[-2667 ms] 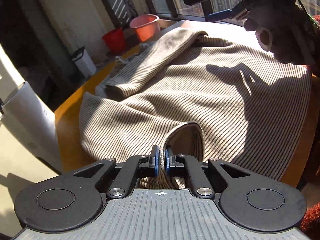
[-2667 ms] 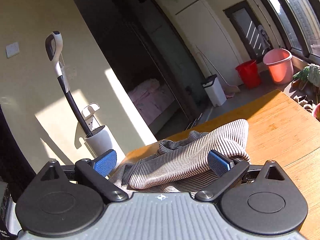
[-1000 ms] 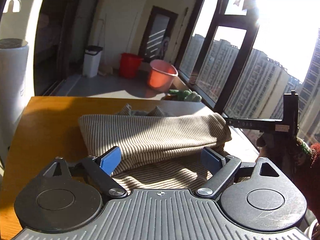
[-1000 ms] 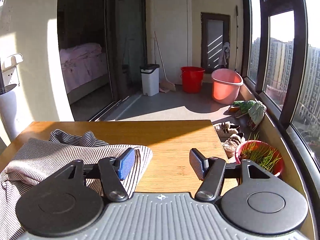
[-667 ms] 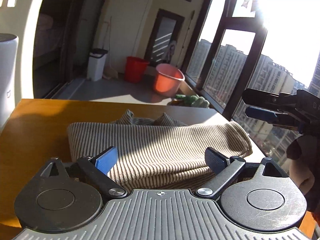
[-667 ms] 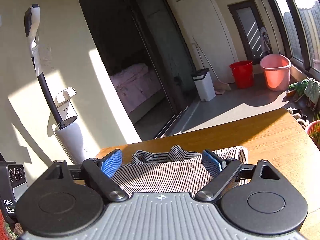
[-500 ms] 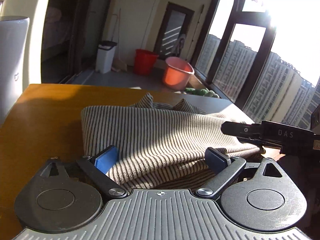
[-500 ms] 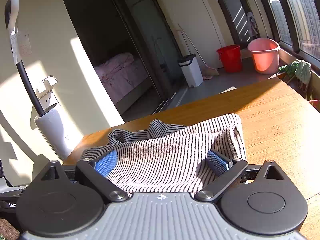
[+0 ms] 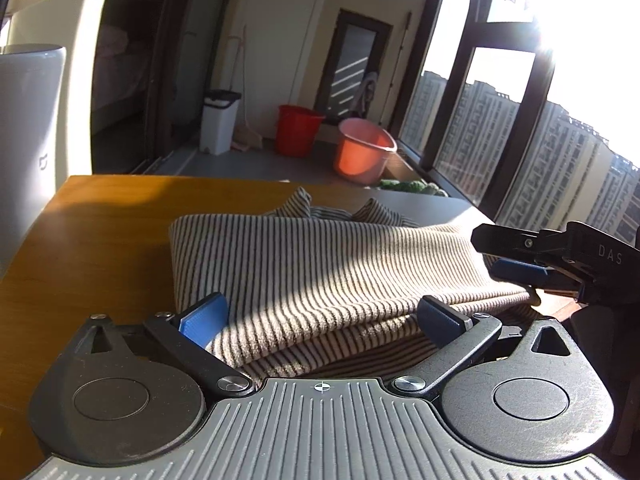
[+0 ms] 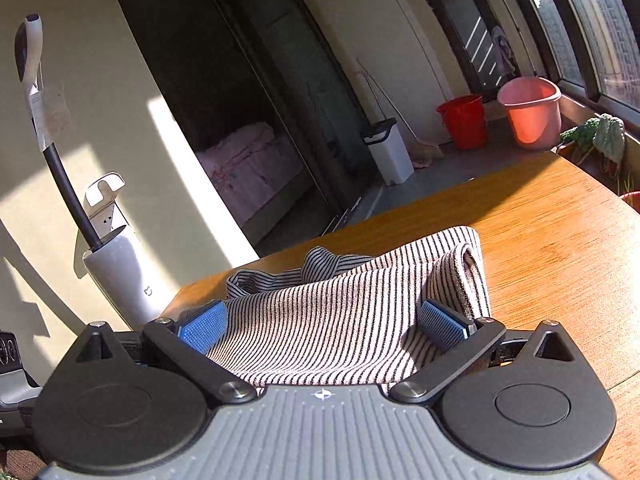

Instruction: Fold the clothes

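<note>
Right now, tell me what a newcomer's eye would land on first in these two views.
The striped garment, folded into a thick bundle on the wooden table, fills the middle of both views. The left gripper and right gripper each sit open with the cloth's near edge between the blue pads. Behind, a red bucket and a pink bucket stand on the floor by the sunlit windows.
</note>
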The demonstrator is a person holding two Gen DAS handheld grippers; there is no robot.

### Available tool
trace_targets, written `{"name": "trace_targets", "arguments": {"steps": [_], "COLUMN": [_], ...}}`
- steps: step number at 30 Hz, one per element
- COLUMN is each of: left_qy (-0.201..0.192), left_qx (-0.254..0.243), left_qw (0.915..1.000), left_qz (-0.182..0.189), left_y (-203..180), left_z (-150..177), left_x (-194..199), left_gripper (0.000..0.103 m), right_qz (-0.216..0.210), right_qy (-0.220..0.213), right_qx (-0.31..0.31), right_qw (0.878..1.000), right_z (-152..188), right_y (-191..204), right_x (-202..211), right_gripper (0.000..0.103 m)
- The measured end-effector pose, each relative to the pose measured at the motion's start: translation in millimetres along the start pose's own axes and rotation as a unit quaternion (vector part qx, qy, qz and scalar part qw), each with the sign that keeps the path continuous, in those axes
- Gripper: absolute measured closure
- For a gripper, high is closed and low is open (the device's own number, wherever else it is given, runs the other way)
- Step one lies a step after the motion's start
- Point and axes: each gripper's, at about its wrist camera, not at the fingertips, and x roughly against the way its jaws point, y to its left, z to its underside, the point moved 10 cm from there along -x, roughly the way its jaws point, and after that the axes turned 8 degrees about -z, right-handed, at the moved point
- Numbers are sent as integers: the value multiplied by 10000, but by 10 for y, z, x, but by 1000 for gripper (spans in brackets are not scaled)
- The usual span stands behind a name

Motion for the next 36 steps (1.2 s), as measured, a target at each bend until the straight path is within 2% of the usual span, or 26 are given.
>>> {"name": "trace_targets", "arguments": {"steps": [16,22,36], "left_qy": [68,-12,20], "left_qx": [40,255,52], "left_qw": [10000,9997,10000], "left_qz": [-38,61,-46], "left_y": [16,61,38], "left_z": [15,13,16], "left_x": [-7,33,26], "left_gripper": [0,0,0], "right_qz": [-324,-355,-425], "right_qy": [-359,-405,-579], "right_qx": [-454,-490,-645], "right_qw": [9978,9973,9953], "right_z": [-56,-53,-30], "right_y": [-71,-75,-91], "right_x": [62,69,171], "right_gripper": [0,0,0]}}
